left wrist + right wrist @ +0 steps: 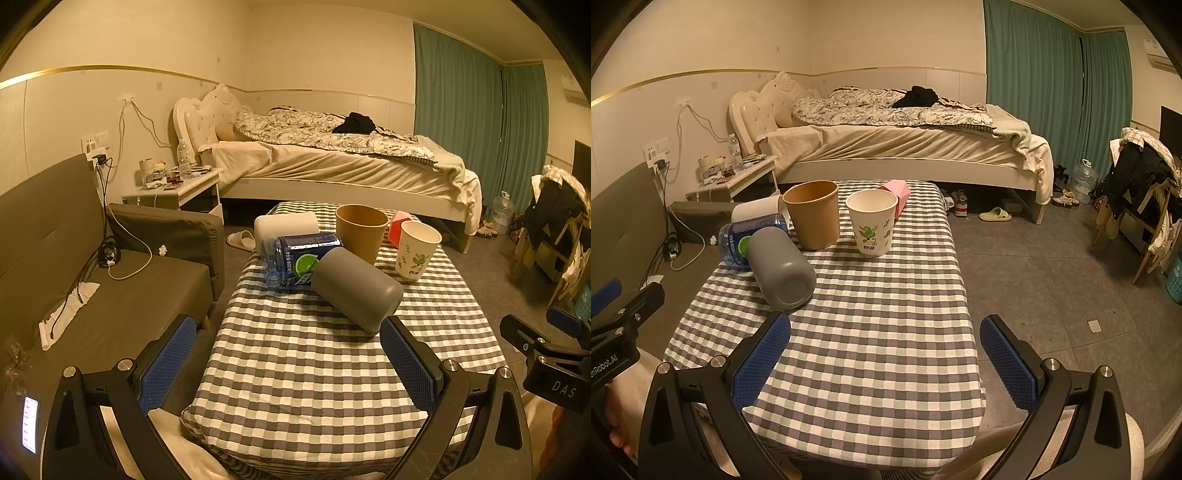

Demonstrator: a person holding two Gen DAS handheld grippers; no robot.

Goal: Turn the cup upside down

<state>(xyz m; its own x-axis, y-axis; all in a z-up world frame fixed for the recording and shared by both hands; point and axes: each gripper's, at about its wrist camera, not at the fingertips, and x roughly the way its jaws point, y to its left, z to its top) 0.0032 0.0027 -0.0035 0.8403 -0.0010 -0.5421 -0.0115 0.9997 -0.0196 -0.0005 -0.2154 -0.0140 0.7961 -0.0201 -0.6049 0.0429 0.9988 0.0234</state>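
A white paper cup with green print [416, 250] [872, 223] stands upright, mouth up, on the checkered table [303, 373] [882, 350]. A brown paper cup [360, 230] [814, 214] stands upright to its left. A grey cup [356, 288] [781, 267] lies on its side, base toward me, against a blue bottle [295, 264] [738, 240] that lies down. A white cup [286, 225] [757, 210] lies behind. My left gripper [288, 365] is open and empty, near the grey cup. My right gripper [884, 365] is open and empty, above the table's near part.
A pink box [399, 225] [897, 194] sits at the table's far end. A grey sofa [110, 295] is to the left, a bed [332, 162] [905, 144] behind, a chair with clothes [1141, 199] at the right. The right of the table is open floor [1052, 280].
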